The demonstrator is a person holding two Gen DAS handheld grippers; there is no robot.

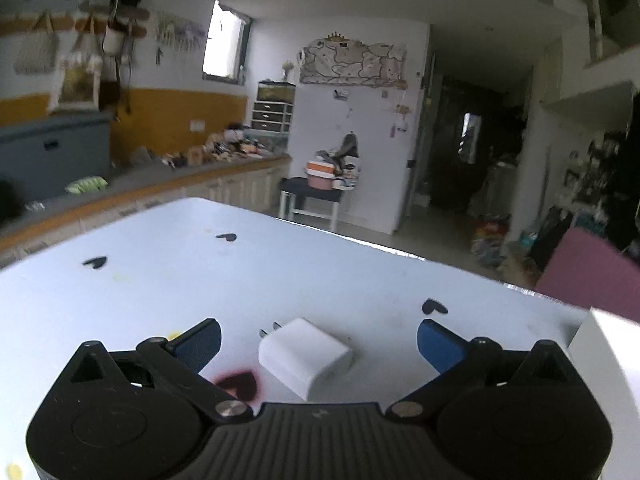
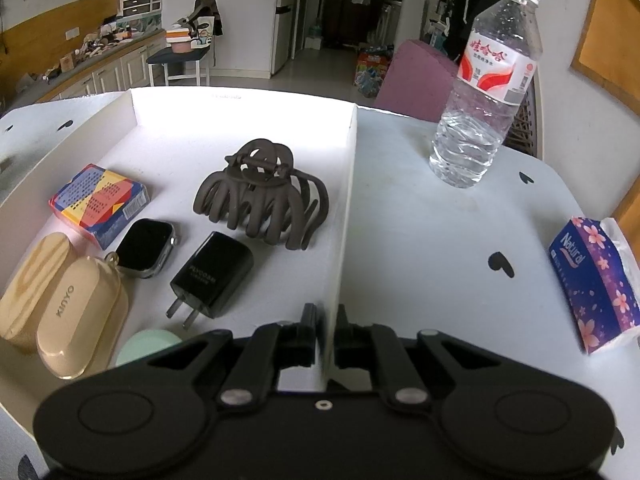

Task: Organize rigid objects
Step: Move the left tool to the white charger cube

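Meanwhile the left gripper (image 1: 319, 340) stands spread wide around the white charger (image 1: 305, 357) lying on the white table (image 1: 200, 280) without touching it, while the right gripper (image 2: 326, 322) pinches the right wall of the white box (image 2: 347, 208), which holds a black charger (image 2: 214, 276) and a brown hair claw (image 2: 262, 198).

A lived-in home, its kitchen side open to the room: a long counter (image 1: 208, 170) over pale cabinets is strewn with small clutter, tote bags (image 1: 76, 76) hang from wall hooks, a plastic drawer unit (image 1: 272, 114) stands in the corner, a white fridge (image 2: 285, 20) by a dark hallway, and a stool (image 1: 312, 196) piled with household things
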